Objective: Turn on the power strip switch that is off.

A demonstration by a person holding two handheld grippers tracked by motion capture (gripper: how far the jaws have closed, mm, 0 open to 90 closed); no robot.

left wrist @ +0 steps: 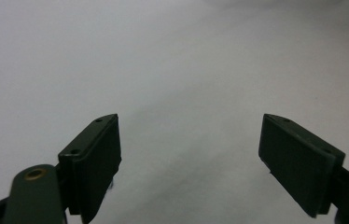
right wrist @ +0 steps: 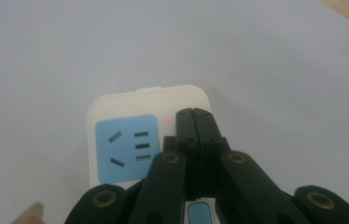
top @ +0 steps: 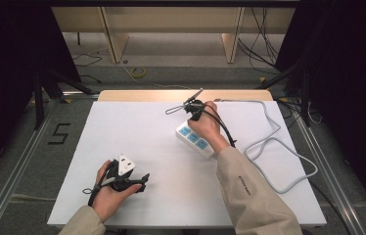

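Note:
A white power strip (top: pixel 196 140) with blue sockets (right wrist: pixel 126 149) lies at an angle right of the table's middle. A small red light (right wrist: pixel 168 122) glows near its far end. My right gripper (right wrist: pixel 193 114) is shut with nothing between its pads. Its tips point down at the strip's end beside that light, and I cannot tell whether they touch it. In the high view the right gripper (top: pixel 194 116) sits over the strip's far end. My left gripper (top: pixel 144 178) rests near the table's front left, open and empty. Its jaws stand wide over bare white surface in the left gripper view (left wrist: pixel 189 158).
The strip's grey cable (top: pixel 279 147) loops across the right side of the white table cover (top: pixel 147 132) and runs off the back edge. A wooden strip (top: pixel 137 95) borders the back. Cables and furniture legs stand on the floor beyond.

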